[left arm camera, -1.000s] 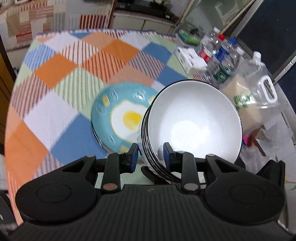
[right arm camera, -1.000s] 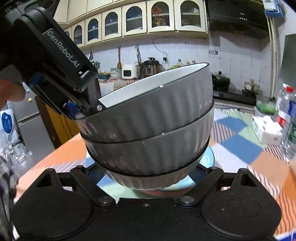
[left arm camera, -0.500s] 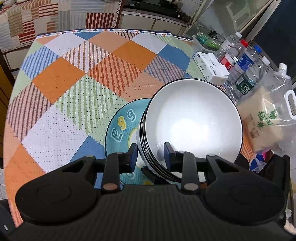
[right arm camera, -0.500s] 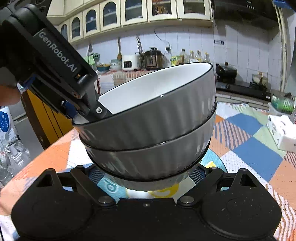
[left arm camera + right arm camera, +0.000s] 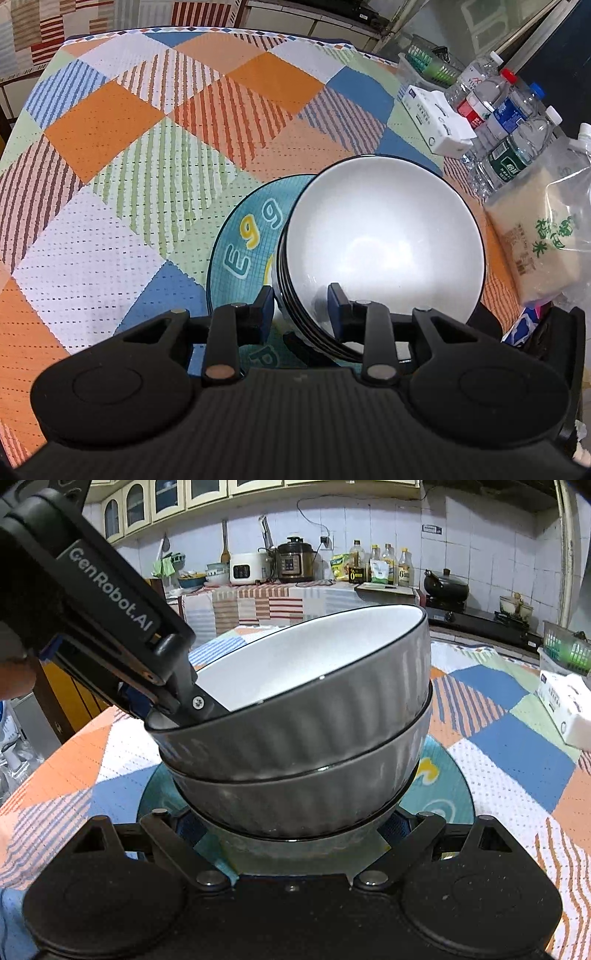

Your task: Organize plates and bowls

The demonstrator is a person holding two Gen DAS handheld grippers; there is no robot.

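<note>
Stack of grey bowls (image 5: 295, 734) hovers tilted over the teal egg plate (image 5: 251, 251) near the table's right edge. Left gripper (image 5: 301, 310) pinches its rim; right gripper (image 5: 291, 834) clamps its base, seemingly steadying the load.

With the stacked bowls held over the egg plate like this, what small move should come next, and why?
Probably ease the bowl stack straight down onto the plate. The left gripper clamps the stack's rim, the right gripper cradles its base, and the stack hangs tilted just above the plate's centre, so levelling while lowering looks right.
</note>
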